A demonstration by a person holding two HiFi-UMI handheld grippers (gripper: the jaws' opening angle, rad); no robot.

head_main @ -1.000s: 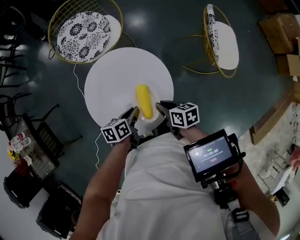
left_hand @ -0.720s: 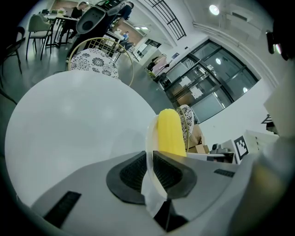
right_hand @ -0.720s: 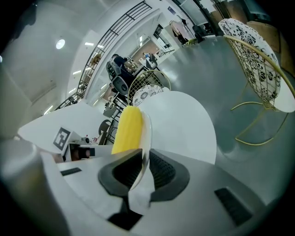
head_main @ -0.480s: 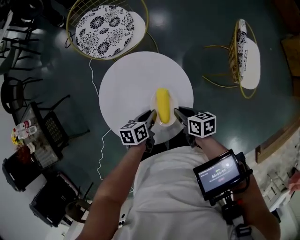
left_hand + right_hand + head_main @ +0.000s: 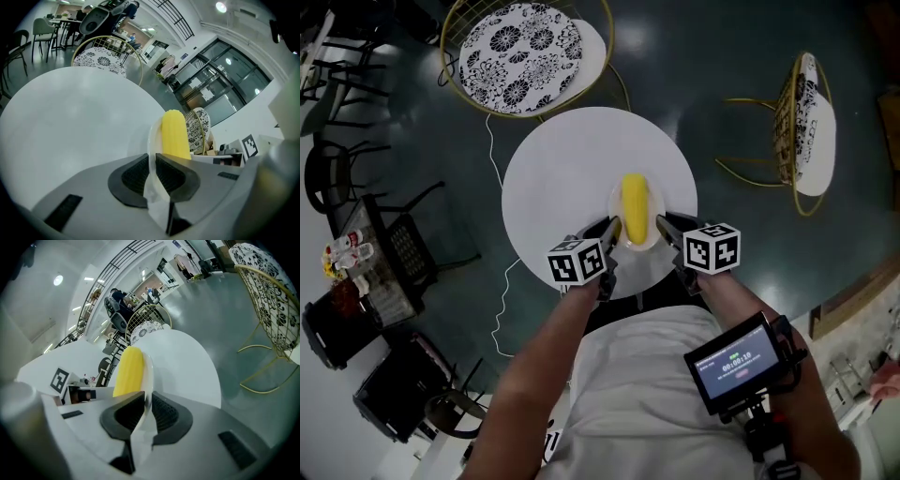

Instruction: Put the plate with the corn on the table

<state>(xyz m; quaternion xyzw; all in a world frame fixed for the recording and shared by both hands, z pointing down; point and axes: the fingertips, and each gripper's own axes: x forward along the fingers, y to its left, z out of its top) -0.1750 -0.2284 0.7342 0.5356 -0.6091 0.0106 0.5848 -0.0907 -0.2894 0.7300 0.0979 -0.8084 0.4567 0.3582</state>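
A small white plate [image 5: 616, 208] with a yellow corn cob [image 5: 636, 208] on it is held over the near half of the round white table [image 5: 562, 169]. My left gripper [image 5: 610, 228] is shut on the plate's left rim and my right gripper [image 5: 666, 223] on its right rim. In the left gripper view the plate's edge [image 5: 153, 140] runs between the dark pads [image 5: 136, 176], with the corn [image 5: 174, 133] beyond. The right gripper view shows the plate rim [image 5: 147, 380] pinched likewise, corn [image 5: 127, 370] to its left. Whether the plate touches the tabletop cannot be told.
A gold wire chair with a patterned cushion [image 5: 521, 54] stands past the table's far side. A second gold chair [image 5: 806, 122] is off to the right. A white cable [image 5: 500, 291] trails on the dark floor at left, near black chairs [image 5: 389, 253].
Both grippers have carried the plate with the corn forward, from over the table's near edge further in over the tabletop. Their hold on the rim is unchanged.
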